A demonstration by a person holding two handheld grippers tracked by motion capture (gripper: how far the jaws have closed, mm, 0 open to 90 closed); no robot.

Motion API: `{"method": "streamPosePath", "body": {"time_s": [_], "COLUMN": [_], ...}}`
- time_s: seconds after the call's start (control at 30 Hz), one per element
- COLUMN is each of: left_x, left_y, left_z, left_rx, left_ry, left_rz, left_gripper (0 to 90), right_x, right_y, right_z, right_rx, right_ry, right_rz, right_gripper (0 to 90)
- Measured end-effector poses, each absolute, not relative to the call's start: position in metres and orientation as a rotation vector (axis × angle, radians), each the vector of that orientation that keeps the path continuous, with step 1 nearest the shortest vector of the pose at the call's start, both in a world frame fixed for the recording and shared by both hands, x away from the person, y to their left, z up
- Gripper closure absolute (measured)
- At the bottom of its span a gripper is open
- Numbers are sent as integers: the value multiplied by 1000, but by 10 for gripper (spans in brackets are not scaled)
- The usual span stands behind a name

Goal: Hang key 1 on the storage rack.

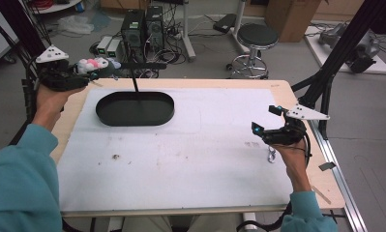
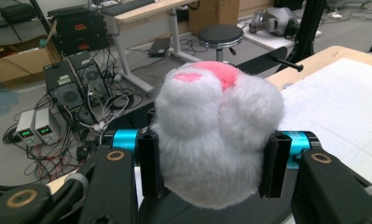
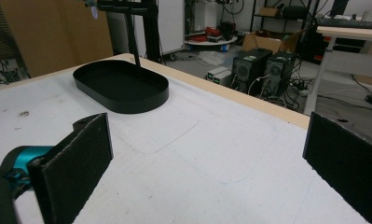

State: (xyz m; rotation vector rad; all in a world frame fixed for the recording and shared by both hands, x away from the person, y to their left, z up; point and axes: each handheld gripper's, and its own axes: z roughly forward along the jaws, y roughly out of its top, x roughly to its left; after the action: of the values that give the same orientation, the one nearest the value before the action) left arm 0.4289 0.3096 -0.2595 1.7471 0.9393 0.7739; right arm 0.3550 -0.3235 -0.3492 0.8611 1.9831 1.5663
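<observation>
The left gripper (image 1: 91, 72) has its jaws clamped on a white and pink plush toy (image 2: 216, 135), held off the table's ten o'clock corner. The black oval tray (image 1: 135, 108) lies just beside; carry it over centre before letting go. The right gripper (image 1: 267, 121) waits at four o'clock, jaws wide apart.

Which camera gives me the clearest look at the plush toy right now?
The left gripper view: the white and pink plush toy sits large and close, clamped between the left hand-held gripper pads. The high view shows it small and distant at the table's far-left edge.
</observation>
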Motion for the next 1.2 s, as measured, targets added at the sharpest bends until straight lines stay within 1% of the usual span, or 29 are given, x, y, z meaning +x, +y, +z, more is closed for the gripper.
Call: {"method": "streamPosePath", "body": {"time_s": [0.87, 1.2], "left_x": [441, 445], "left_y": [294, 295], "left_z": [-250, -253], "left_rx": [1734, 1709], "left_ry": [937, 1003], "left_rz": [794, 827], "left_gripper": [534, 534], "right_x": [355, 356], "right_y": [-326, -327], "right_z": [-351, -351], "right_rx": [859, 857], "right_ry": [1988, 1986], "right_rz": [1579, 1589], "right_gripper": [6, 6]}}
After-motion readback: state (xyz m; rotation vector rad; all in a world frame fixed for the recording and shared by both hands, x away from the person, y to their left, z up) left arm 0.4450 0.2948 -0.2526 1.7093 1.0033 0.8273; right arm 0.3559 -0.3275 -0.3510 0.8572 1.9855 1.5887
